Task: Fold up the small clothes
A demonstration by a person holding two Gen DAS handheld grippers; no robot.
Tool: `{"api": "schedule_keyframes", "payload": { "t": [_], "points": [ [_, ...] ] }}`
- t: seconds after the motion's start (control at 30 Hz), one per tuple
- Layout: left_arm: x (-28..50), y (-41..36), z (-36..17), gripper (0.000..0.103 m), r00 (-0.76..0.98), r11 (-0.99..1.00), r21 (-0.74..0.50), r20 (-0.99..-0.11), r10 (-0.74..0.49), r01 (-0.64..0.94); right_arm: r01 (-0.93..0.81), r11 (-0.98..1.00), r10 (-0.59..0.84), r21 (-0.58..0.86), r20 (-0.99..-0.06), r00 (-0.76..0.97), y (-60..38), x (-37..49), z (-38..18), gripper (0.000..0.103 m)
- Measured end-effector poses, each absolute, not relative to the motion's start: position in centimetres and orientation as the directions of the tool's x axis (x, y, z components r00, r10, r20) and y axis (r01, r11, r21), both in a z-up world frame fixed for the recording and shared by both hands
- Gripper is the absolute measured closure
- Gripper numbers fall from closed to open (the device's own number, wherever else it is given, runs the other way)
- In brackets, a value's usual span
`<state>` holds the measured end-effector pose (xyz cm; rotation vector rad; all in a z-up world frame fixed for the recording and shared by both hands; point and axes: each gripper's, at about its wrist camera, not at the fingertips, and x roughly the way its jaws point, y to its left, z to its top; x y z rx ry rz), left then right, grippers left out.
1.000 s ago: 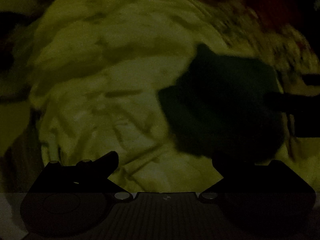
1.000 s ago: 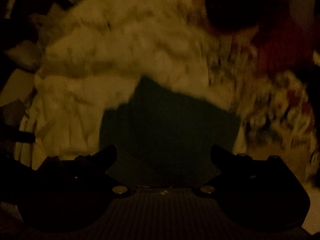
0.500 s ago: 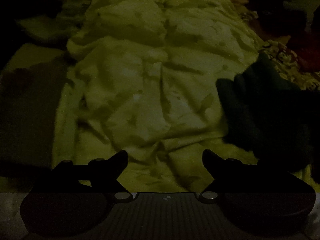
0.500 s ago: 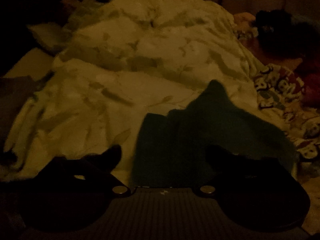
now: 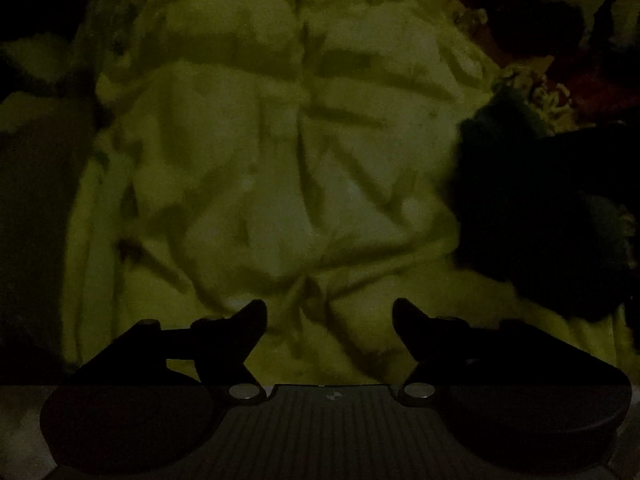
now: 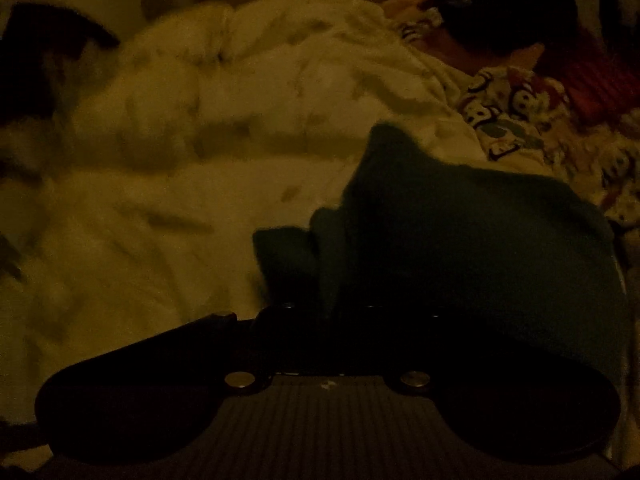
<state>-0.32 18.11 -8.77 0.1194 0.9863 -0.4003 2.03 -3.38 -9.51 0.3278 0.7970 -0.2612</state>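
I am pinching the near edge of the dark green garment (image 6: 460,248) in my right claw (image 6: 332,316), whose jaws have just been closing on it. It is lying on the pale blanket (image 6: 192,128) over the bed. My left claw (image 5: 330,312) is hanging spread and empty beside it. I judge I should be lifting gently, keeping the cloth taut.

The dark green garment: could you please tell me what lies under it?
The dark green garment rests on a rumpled pale blanket, which shows around it. Whatever lies beneath its folds is covered.
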Motion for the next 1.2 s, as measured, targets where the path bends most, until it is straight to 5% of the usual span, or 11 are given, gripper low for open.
{"api": "schedule_keyframes", "payload": {
  "t": [0.3,0.53,0.73,0.83,0.9,0.93,0.97,1.1,1.2],
  "points": [
    [2.3,13.6,-4.1,0.000,0.472,0.829,-0.115,-0.776,-0.419,0.547,0.472,0.815,-0.123,0.335,-0.697,0.707,-11.2,-11.3,1.2,0.097],
    [4.3,5.5,-3.3,0.000,0.391,0.693,-0.132,-0.744,-0.542,0.708,0.641,0.702,-0.186,0.311,-0.788,0.586,-15.0,-18.7,-2.4,0.097],
    [6.3,-3.2,-3.5,0.000,0.307,0.540,-0.097,-0.733,-0.607,0.836,0.694,0.640,-0.058,0.329,-0.881,0.470,-15.5,-19.7,-9.0,0.093],
    [7.1,-7.1,-4.0,0.000,0.218,0.465,-0.127,-0.756,-0.618,0.876,0.738,0.560,-0.128,0.377,-0.840,0.527,-16.8,-21.2,-8.1,0.091],
    [7.2,-9.1,-4.2,0.000,0.170,0.428,-0.167,-0.746,-0.644,0.888,0.735,0.552,-0.198,0.395,-0.793,0.575,-18.2,-21.4,-6.5,0.056],
    [7.3,-9.9,-4.5,0.000,0.157,0.423,-0.181,-0.745,-0.649,0.888,0.731,0.543,-0.212,0.413,-0.775,0.596,-19.2,-21.2,-6.0,0.028],
    [7.4,-10.8,-4.9,0.000,0.134,0.417,-0.199,-0.752,-0.645,0.887,0.719,0.534,-0.205,0.444,-0.758,0.620,-20.4,-20.8,-6.0,0.022],
    [8.1,-14.9,-7.6,0.000,-0.011,0.406,-0.322,-0.794,-0.608,0.855,0.670,0.451,-0.122,0.590,-0.703,0.701,-24.3,-19.2,-8.1,0.029],
    [7.6,-16.4,-9.6,0.000,-0.014,0.418,-0.290,-0.835,-0.551,0.861,0.696,0.375,-0.049,0.613,-0.736,0.675,-25.0,-17.8,-11.1,0.030]
  ]
}}
